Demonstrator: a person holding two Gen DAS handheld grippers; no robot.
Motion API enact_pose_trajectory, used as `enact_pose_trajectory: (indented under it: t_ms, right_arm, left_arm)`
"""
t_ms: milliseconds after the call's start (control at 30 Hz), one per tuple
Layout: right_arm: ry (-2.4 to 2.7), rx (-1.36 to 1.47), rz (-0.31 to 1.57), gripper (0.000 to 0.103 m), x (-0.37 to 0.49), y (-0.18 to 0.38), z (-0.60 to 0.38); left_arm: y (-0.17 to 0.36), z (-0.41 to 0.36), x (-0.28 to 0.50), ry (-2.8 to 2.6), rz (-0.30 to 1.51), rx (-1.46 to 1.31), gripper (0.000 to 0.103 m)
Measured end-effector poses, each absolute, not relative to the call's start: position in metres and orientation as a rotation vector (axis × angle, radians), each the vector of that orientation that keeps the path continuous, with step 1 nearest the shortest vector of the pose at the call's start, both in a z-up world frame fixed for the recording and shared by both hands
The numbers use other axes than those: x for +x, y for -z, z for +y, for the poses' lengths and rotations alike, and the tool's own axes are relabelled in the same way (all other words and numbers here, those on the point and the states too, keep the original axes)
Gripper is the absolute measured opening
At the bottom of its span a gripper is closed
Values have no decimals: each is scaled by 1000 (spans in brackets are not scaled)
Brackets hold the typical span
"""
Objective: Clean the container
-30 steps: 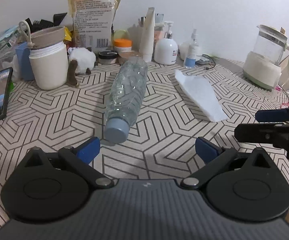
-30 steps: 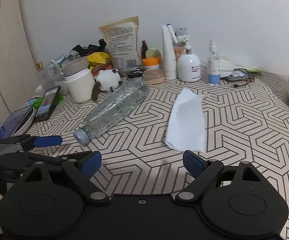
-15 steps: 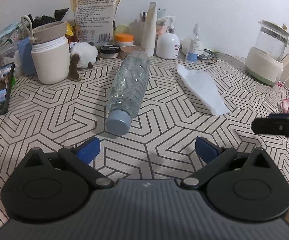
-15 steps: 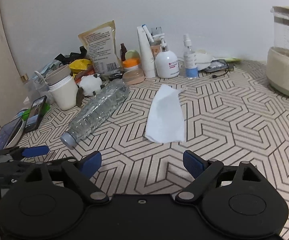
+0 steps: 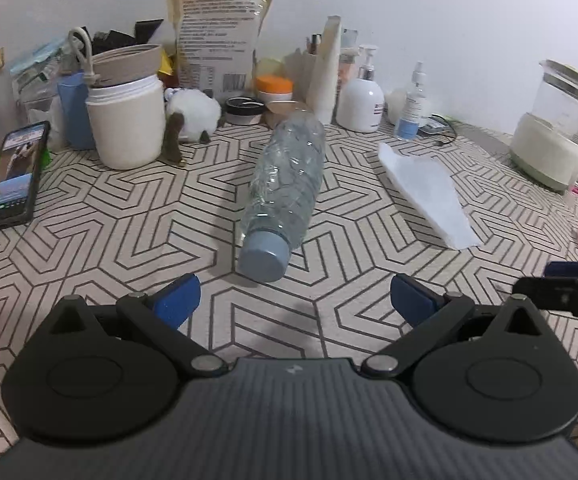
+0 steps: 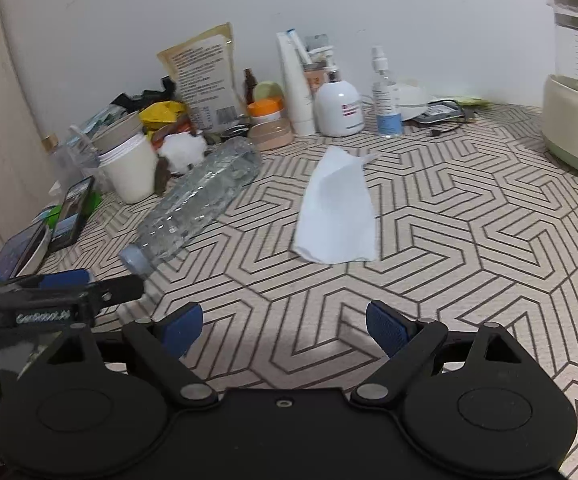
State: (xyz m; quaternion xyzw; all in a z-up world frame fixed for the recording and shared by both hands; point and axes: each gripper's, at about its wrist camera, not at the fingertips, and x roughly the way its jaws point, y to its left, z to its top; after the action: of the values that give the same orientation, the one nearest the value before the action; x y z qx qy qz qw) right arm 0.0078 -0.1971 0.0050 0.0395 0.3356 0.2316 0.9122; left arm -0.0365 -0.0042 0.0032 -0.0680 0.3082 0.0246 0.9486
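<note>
Lying on its side on the patterned table (image 5: pixel 89 240), the plastic bottle (image 5: pixel 285 184) points its cap at the left gripper (image 5: pixel 295 300), jaws spread; right gripper (image 6: pixel 285 322) also spread, near the white tissue (image 6: pixel 337 216)

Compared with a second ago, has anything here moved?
Only the tools. The left hand-held gripper closed in on the bottle's cap; the right hand-held gripper advanced toward the white tissue. Both remain open and empty. Bottle and tissue lie unmoved.
</note>
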Motion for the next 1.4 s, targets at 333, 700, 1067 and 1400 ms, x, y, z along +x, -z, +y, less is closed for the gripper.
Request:
enact_pose_trajectory:
  t_ms: [333, 700, 1067, 1400]
  right_arm:
    - [-467, 82, 694, 92, 12, 1, -197]
    - [-473, 87, 697, 92, 14, 5, -198]
    - [-492, 95, 707, 92, 16, 10, -194]
    - [-500, 64, 706, 92, 14, 8, -190]
  left_arm:
    - [3, -2, -34, -64, 652, -130, 103]
    - [4, -9, -33, -3, 671, -145, 103]
    - [7, -6, -25, 2, 694, -183, 103]
    - [7, -6, -20, -12, 693, -150, 103]
